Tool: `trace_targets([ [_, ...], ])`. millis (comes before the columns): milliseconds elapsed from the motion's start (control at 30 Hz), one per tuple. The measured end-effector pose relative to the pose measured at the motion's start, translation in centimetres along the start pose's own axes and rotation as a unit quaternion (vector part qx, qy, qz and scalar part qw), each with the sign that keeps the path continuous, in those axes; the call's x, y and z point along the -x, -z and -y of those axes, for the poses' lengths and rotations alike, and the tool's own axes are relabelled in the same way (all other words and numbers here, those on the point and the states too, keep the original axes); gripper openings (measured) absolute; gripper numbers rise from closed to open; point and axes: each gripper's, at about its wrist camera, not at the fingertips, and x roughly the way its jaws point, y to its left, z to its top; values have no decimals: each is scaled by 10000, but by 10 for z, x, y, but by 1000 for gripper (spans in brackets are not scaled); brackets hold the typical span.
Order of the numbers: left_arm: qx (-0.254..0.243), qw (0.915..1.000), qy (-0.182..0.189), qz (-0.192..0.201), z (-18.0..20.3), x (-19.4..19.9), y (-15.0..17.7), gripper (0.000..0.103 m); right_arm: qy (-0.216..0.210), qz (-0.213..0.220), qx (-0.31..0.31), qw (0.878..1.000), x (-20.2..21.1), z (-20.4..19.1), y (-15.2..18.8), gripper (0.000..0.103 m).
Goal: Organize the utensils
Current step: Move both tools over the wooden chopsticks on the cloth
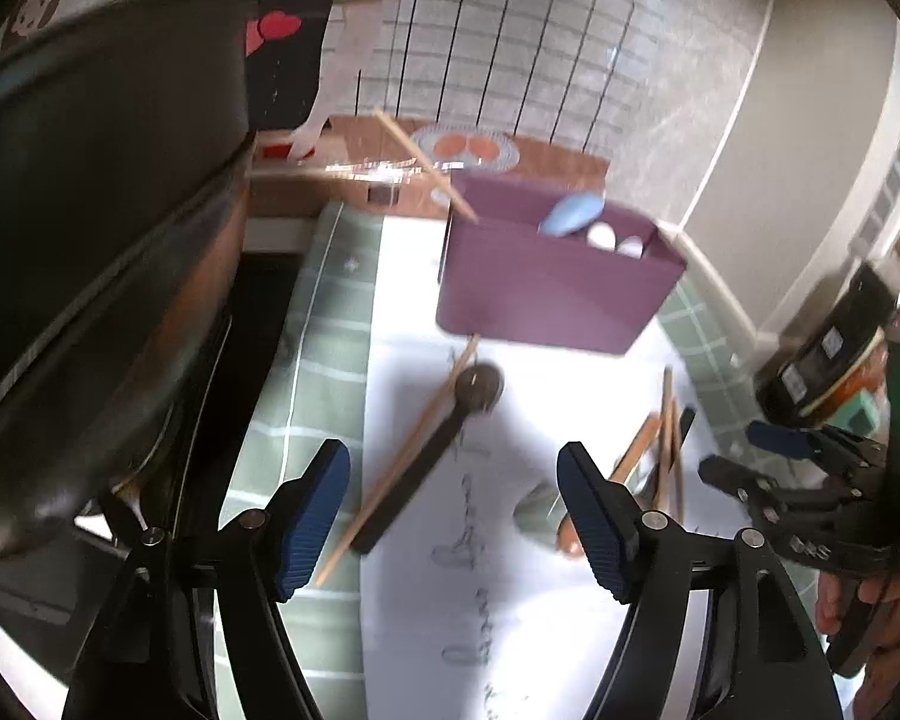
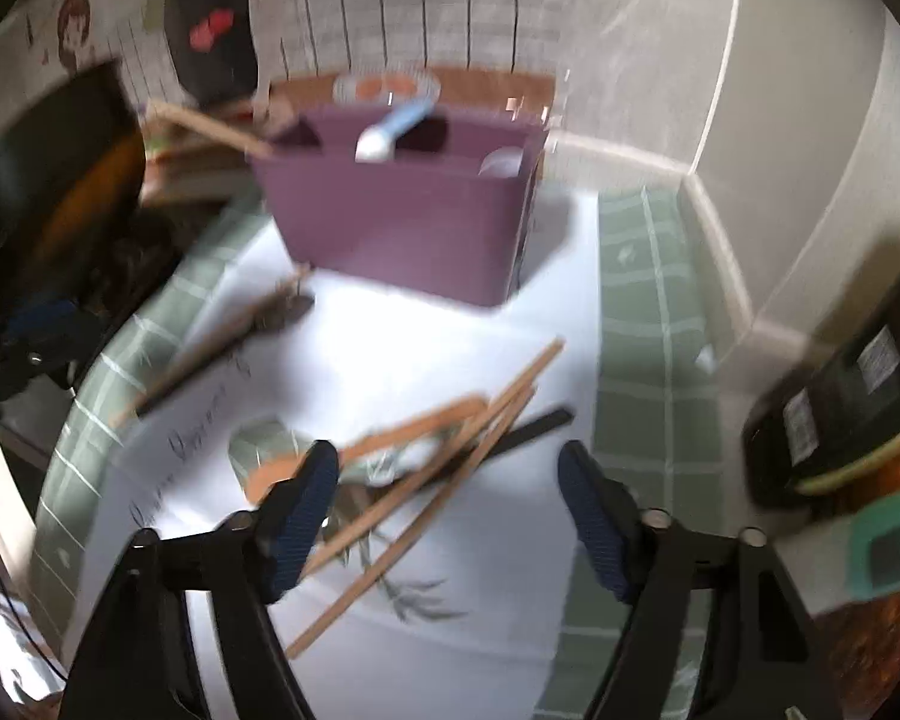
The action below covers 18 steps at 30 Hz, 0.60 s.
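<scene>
Left gripper [image 1: 453, 516]: nearest to the eye; its blue-padded jaws stand wide apart with nothing between them, hanging above the white sheet.
Right gripper [image 2: 447, 516]: jaws apart and empty, angled down over a heap of sticks; no pad presses on anything.
Right gripper seen from the left one: it shows at the far right edge, carried in a person's hand [image 1: 870, 606].
Dark spoon [image 1: 426, 456]: ahead of the left gripper's left finger, lying flat, bowl end pointing toward the purple box, handle running back toward the gripper.
Single chopstick [image 1: 399, 462]: alongside the dark spoon, touching or nearly so, lying at the same slant.
Chopstick heap [image 2: 450, 462]: directly under and ahead of the right gripper, several wooden sticks crossed over one another, with a black stick [image 2: 534, 426] poking out to the right.
Orange spoon [image 2: 390, 441]: in the same heap, just ahead of the right gripper's left finger, partly under the sticks.
Purple box [image 1: 546, 294]: beyond both grippers, upright on the bench, divided into compartments.
In the box: a blue-handled spoon [image 1: 570, 213] and pale rounded ends beside it; one chopstick [image 1: 426, 165] leans out of the left end.
White sheet [image 1: 510, 600]: under everything, scribbled on, laid over a green checked cloth [image 1: 324, 360] on the bench.
Blur: the right view is smeared, so fine contact there I cannot tell.
</scene>
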Motion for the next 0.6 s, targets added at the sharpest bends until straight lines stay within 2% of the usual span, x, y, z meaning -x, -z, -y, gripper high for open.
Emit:
trace_targets([
  [100, -160, 9998, -16, -131, 4, -3, 11, 72, -269, -250, -469, 9982, -19, 4, 6, 25],
  [167, -233, 9994, 5, -240, 6, -5, 19, 72, -336, -274, -733, 9964, -26, 7, 5, 22],
  [300, -328, 9983, 158, -453, 8, -12, 27, 72, -190, -301, -748, 9966, -32, 1, 3, 19],
  [367, -499, 9960, 421, -603, 14, -16, 29, 72, -29, -333, -705, 9969, -34, -1, 2, 15],
  [467, -682, 9925, 669, -762, 25, -24, 29, 72, -101, -361, -710, 9968, -31, 3, 3, 10],
  [600, -860, 9885, 826, -927, 43, -41, 21, 70, -49, -397, -633, 9972, -25, 17, 14, 6],
])
